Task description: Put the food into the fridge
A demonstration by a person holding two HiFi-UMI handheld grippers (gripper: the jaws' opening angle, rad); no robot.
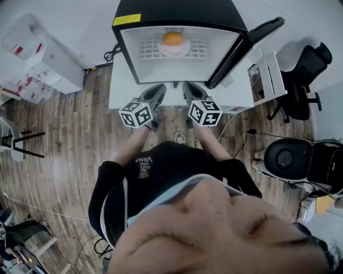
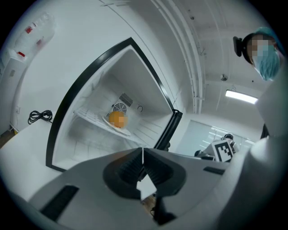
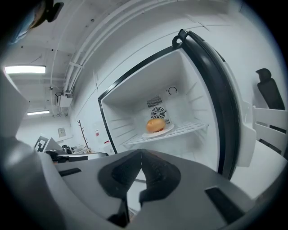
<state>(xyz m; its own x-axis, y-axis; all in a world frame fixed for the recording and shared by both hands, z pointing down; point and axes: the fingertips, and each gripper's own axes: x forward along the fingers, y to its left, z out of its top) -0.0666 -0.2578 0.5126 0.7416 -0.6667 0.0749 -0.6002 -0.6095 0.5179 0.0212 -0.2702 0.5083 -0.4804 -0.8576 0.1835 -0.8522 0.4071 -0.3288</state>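
Observation:
A small fridge (image 1: 179, 10) stands open on a white table (image 1: 120, 88), its door (image 1: 244, 45) swung to the right. Inside, an orange bun (image 1: 172, 38) lies on a white plate (image 1: 174, 49) on the wire shelf (image 3: 180, 131); the bun (image 2: 117, 119) (image 3: 155, 125) shows in both gripper views. My left gripper (image 1: 159, 92) and right gripper (image 1: 187, 91) hover side by side just in front of the fridge opening. The jaws of both grippers (image 2: 143, 155) (image 3: 141, 157) are shut with nothing between them.
A black office chair (image 1: 305, 80) and a white rack (image 1: 268, 75) stand right of the table. A round black appliance (image 1: 286, 156) sits on the floor at the right. White shelving (image 1: 45, 61) is at the left. A black cable (image 2: 39, 116) lies beside the fridge.

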